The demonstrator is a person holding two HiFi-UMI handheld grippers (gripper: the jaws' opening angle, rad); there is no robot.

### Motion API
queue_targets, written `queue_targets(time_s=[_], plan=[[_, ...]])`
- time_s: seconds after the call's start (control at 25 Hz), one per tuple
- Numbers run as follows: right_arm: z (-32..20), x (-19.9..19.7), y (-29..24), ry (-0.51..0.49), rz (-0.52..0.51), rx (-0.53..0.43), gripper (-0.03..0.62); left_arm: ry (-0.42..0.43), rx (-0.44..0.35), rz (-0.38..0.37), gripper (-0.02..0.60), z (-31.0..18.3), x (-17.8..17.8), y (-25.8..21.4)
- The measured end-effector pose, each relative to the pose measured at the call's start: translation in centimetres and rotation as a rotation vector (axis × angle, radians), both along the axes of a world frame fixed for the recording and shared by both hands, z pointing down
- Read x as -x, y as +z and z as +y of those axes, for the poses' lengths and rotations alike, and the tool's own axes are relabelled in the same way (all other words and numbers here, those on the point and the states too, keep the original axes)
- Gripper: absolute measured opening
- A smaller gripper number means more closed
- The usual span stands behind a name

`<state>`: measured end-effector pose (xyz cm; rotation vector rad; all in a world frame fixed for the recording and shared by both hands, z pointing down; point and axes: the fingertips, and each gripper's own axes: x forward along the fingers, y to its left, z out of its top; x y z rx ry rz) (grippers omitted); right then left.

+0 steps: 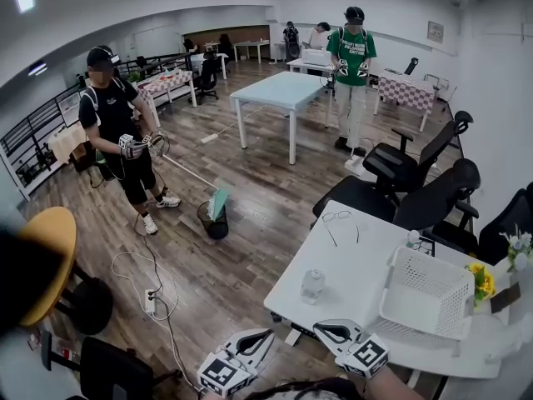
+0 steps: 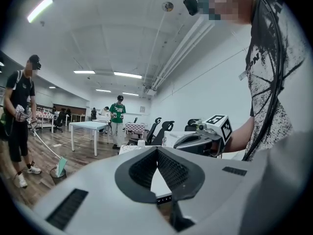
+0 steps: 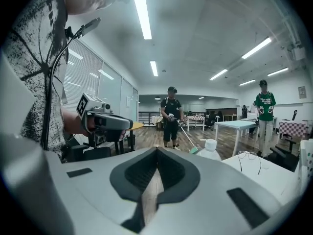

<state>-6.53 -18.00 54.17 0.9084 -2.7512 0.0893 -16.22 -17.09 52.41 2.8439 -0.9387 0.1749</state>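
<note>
Both grippers are held low in front of me, off the near edge of a white table [image 1: 350, 248]. My left gripper [image 1: 268, 333] has its jaws together at the tips and holds nothing; its own view shows the tips [image 2: 157, 150] meeting. My right gripper [image 1: 321, 330] is likewise shut and empty, tips [image 3: 157, 149] touching. Nearest them on the table stands a clear plastic bottle [image 1: 313, 284] with a white cap, which also shows in the right gripper view [image 3: 211, 150]. A white slotted basket [image 1: 425, 294], glasses [image 1: 337, 217] and yellow flowers [image 1: 481, 282] also sit there.
A person [image 1: 117, 132] works a long-handled sweeper by a small black bin [image 1: 215, 221]. A power strip and cables [image 1: 151, 302] lie on the wood floor. Black office chairs [image 1: 416, 173] flank the table. A yellow round table [image 1: 46, 261] stands left, a light blue table [image 1: 279, 90] farther back.
</note>
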Motion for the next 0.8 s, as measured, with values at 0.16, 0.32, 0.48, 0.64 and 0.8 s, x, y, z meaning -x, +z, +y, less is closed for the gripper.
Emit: queue_targets(time_s=[0.16,0.32,0.48,0.64,0.8], plan=[[0.1,0.5,0.1,-0.025,0.015,-0.001,0.021,0.008,-0.013,-0.019,0.011,0.0,0.0,0.0],[0.2,1.0,-0.1,-0.034,0.022,-0.001,0.020,0.010,-0.020,-0.023,0.011,0.0,0.2,-0.1],[0.2,1.1,0.1,-0.030,-0.008,0.020,0.020,0.007,-0.010,-0.013,0.011,0.1,0.2,0.3],[-0.2,1.0,0.0,-0.014,-0.047,0.044,0.020,0.009,0.004,-0.017,0.011,0.3,0.3,0.7],[-0.2,0.8,0.1,-0.007,-0.034,0.040,0.020,0.013,-0.005,-0.024,0.011,0.5,0.3,0.8]])
